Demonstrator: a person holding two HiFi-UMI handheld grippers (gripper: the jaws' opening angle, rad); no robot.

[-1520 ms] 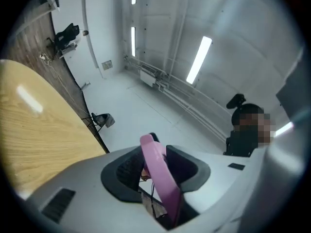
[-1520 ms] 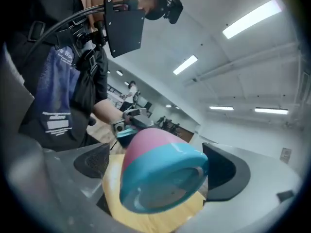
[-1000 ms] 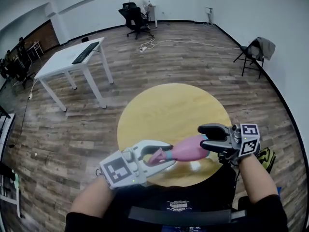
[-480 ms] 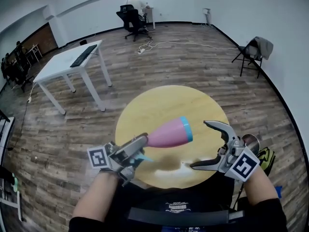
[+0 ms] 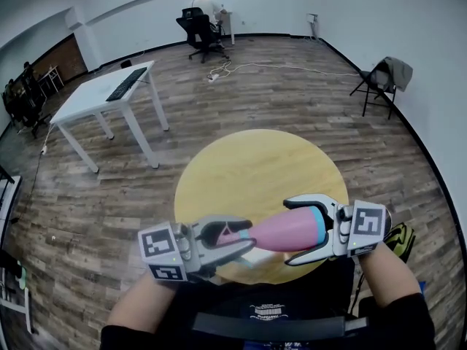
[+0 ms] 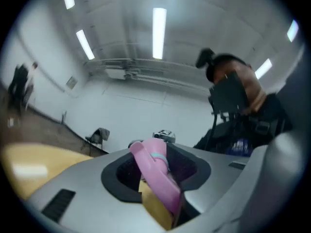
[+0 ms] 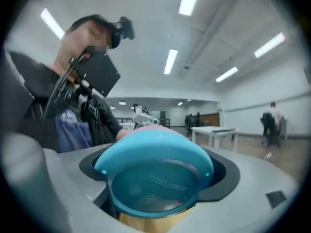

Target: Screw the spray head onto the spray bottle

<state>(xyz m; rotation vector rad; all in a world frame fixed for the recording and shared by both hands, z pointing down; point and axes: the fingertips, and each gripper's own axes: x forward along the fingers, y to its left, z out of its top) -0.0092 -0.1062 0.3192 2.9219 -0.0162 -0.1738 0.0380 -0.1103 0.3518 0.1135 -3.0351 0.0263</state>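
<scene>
Table (image 5: pixel 248 166) yellow, round (bottle (image 5: pixel 284 232) over it); plank floor (image 5: pixel 292 86).

A floor of brown wood planks (image 5: pixel 306 93) runs out to plain white walls (image 5: pixel 379 13), with a brick-coloured panel (image 5: pixel 67 52) at the far left and long strip lights (image 6: pixel 159 33) on the ceiling. Near the middle stands a round yellow table (image 5: pixel 255 162); to the left is a white rectangular table (image 5: pixel 95 93) bearing a dark keyboard (image 5: pixel 130 79). At the far wall a person (image 5: pixel 206 2) sits on a black office chair (image 5: pixel 195 24) with a cable (image 5: pixel 270 64) trailing on the floor nearby, and at the right a folding chair (image 5: pixel 385 79) carries a grey garment.
</scene>
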